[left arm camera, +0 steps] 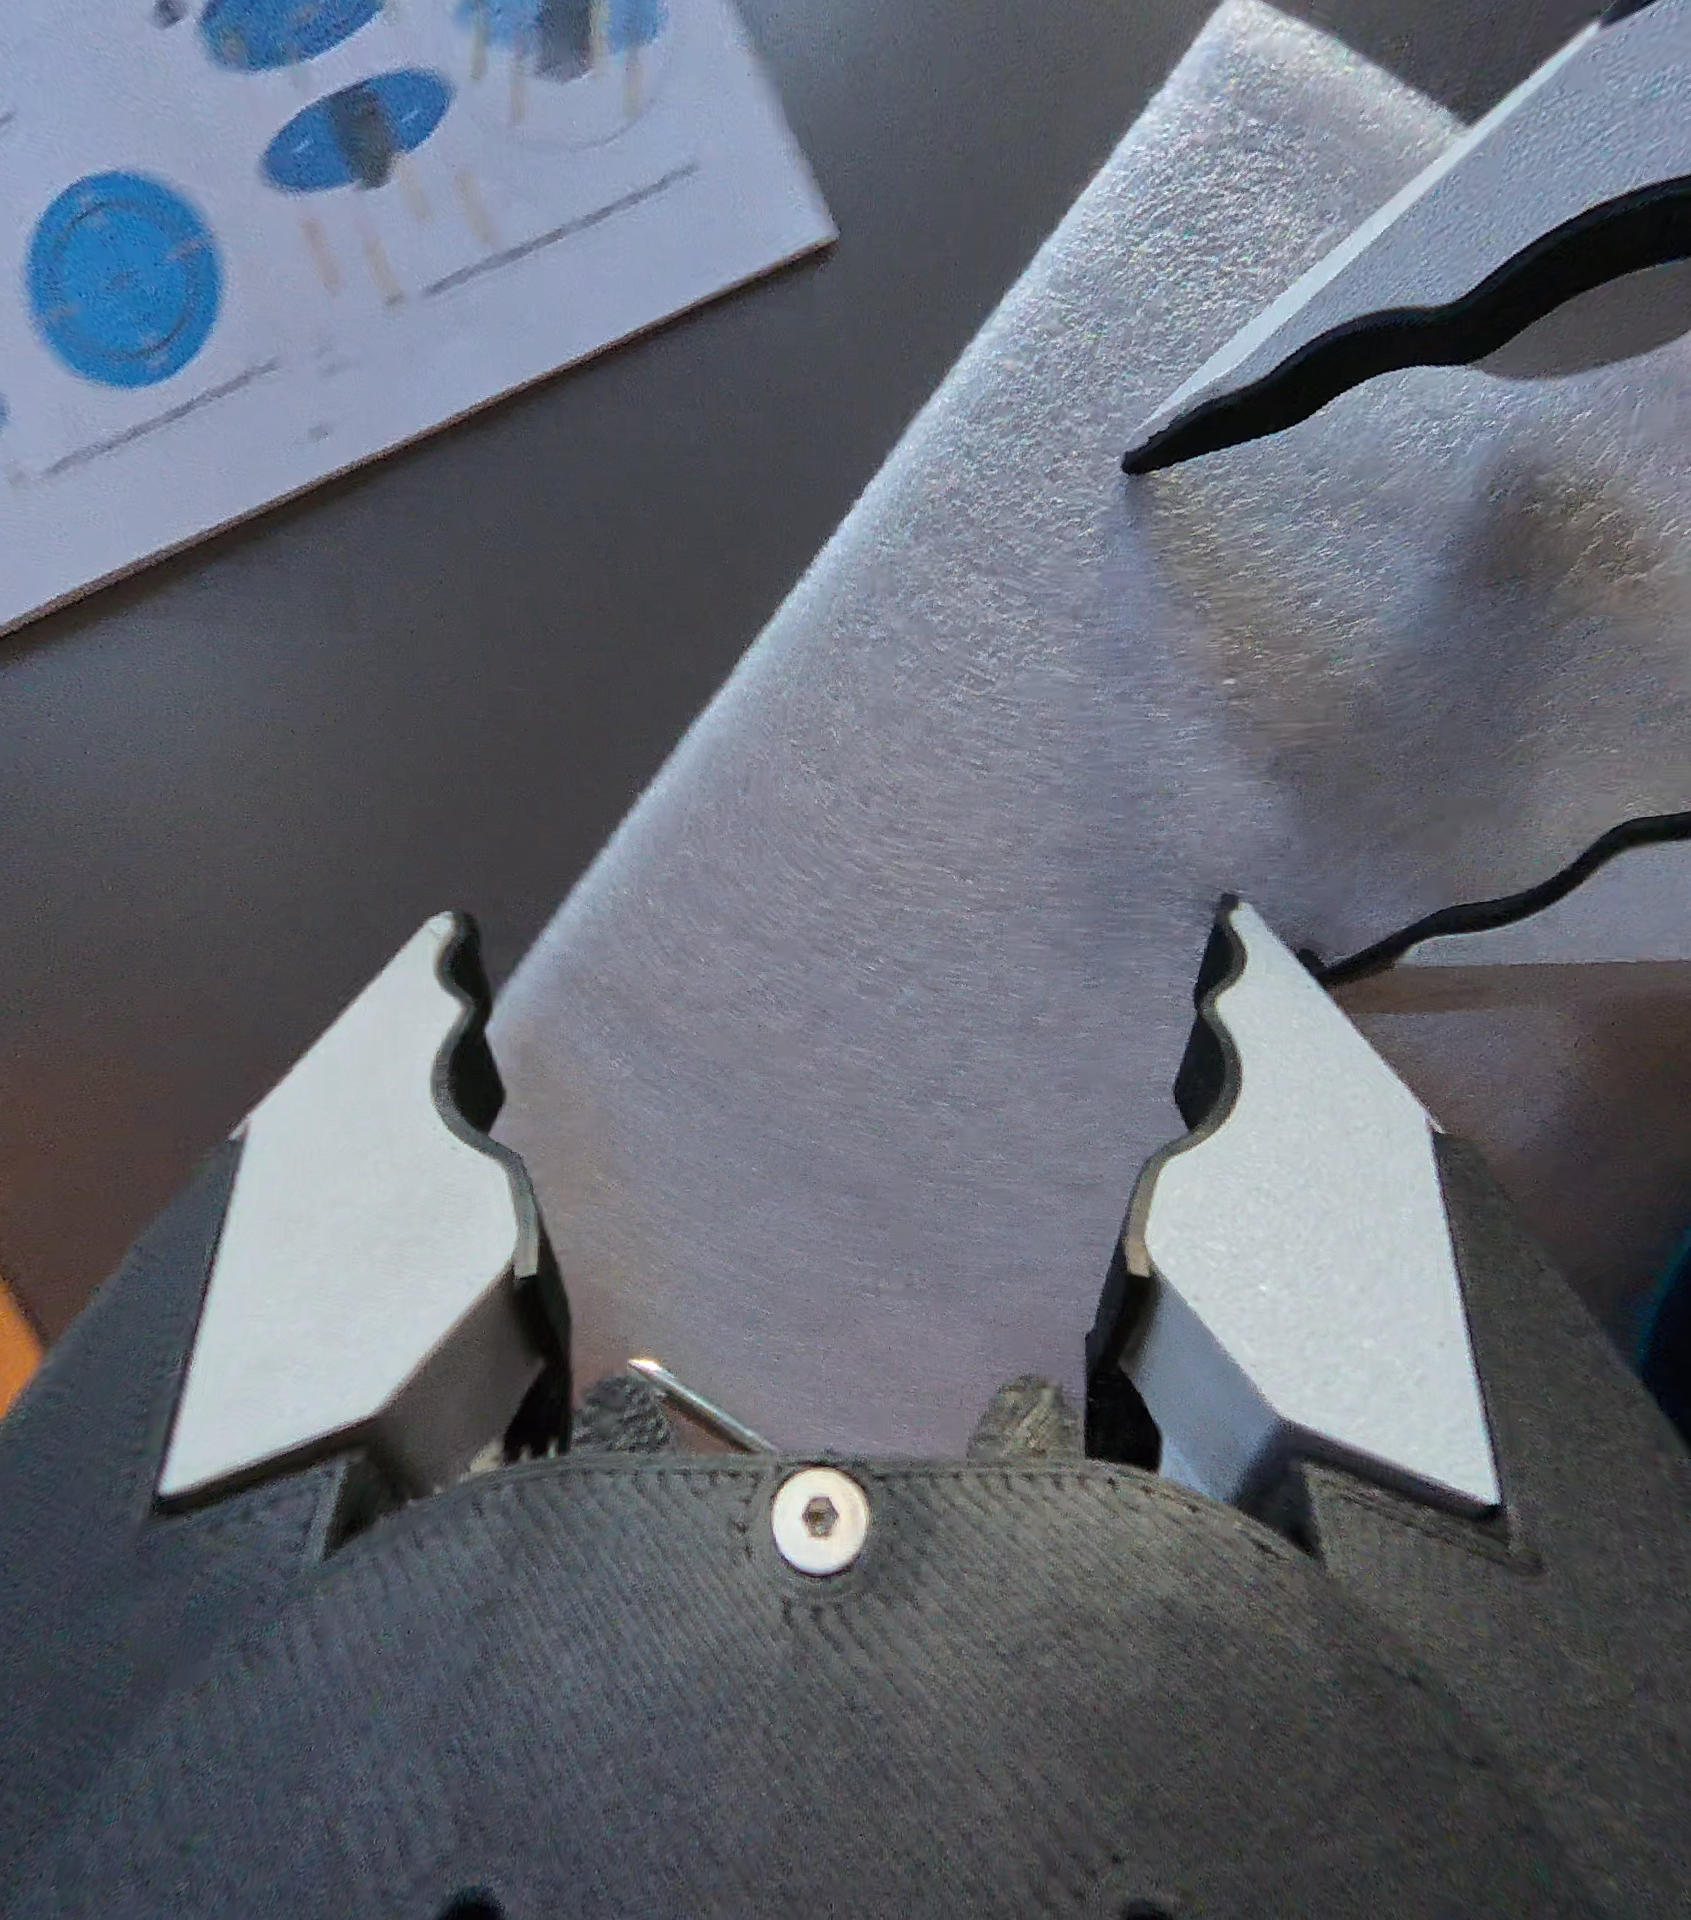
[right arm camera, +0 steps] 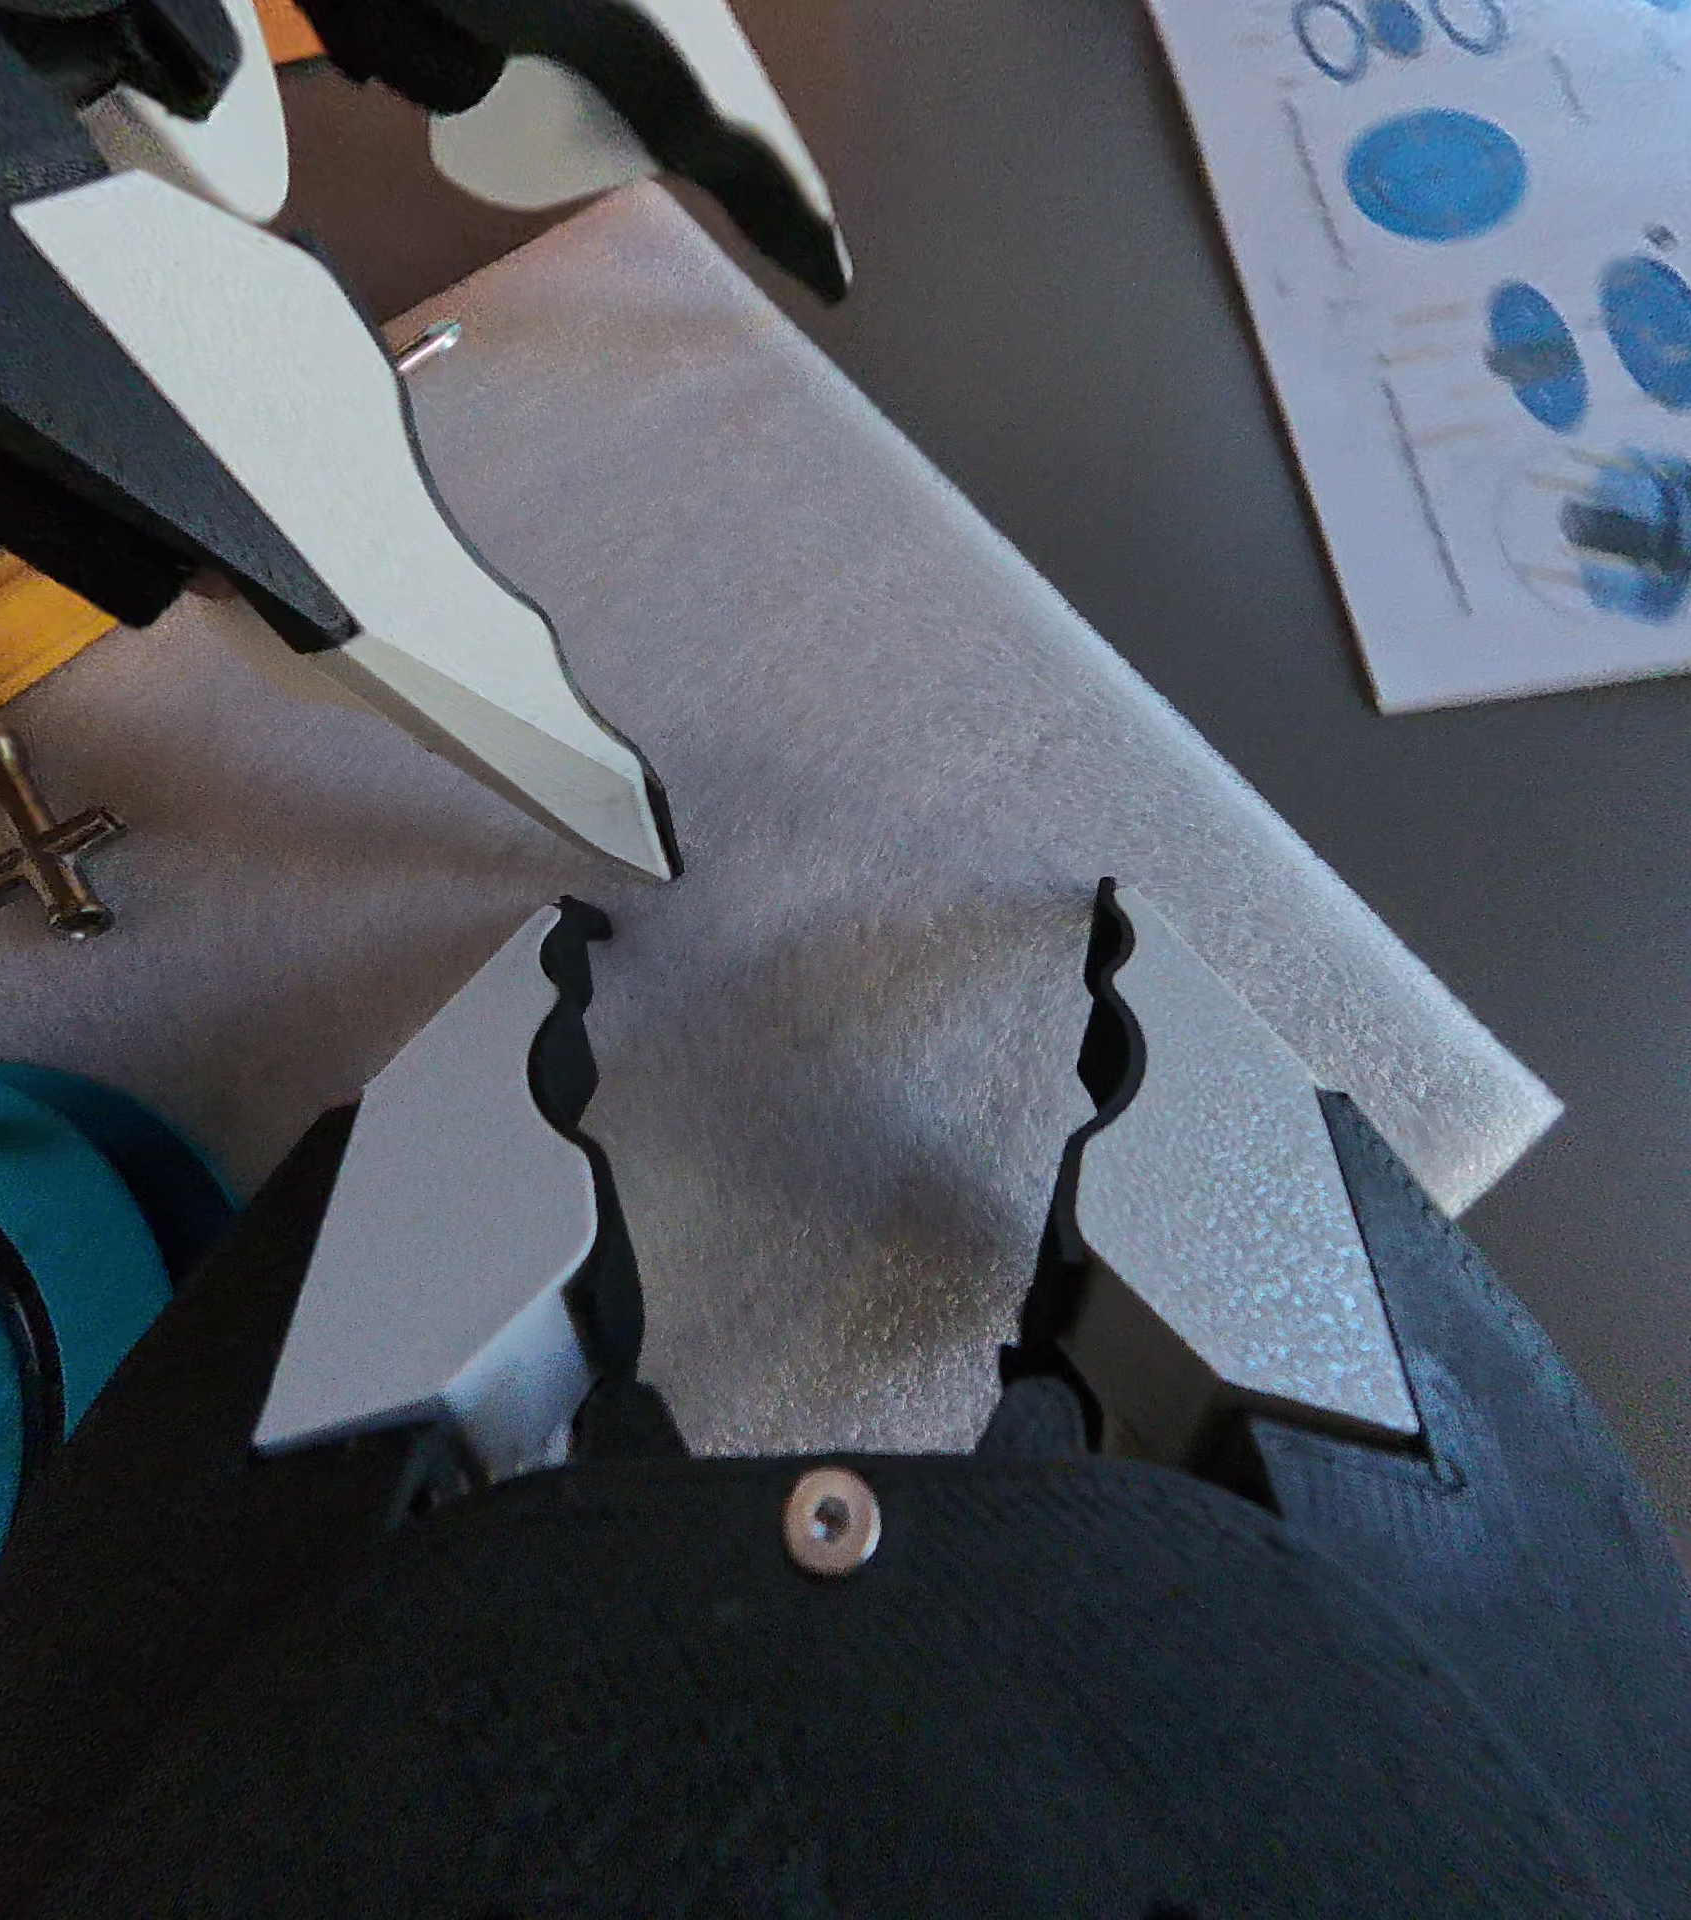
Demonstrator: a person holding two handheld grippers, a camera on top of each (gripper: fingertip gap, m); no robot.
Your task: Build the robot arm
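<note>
Foam sheet (left arm camera: pixel 872 831), left tongs (left arm camera: pixel 846 925) agape, right tongs (right arm camera: pixel 841 894) agape

Dark grey tabletop (left arm camera: pixel 228 790), matte, soft even light.

Looked like assembly workbench in workshop or lab: dark grey tabletop (left arm camera: pixel 197 790), grey foam mat (right arm camera: pixel 820 644) as work surface, printed sheet (left arm camera: pixel 228 260) with blurred blue part diagrams, small cross-shaped metal key (right arm camera: pixel 41 831), bent metal pin (right arm camera: pixel 430 341) on mat

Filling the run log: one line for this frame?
left gripper: jaws open, empty | right gripper: jaws open, empty | both over grey foam sheet | small metal cross-shaped key on foam
</note>
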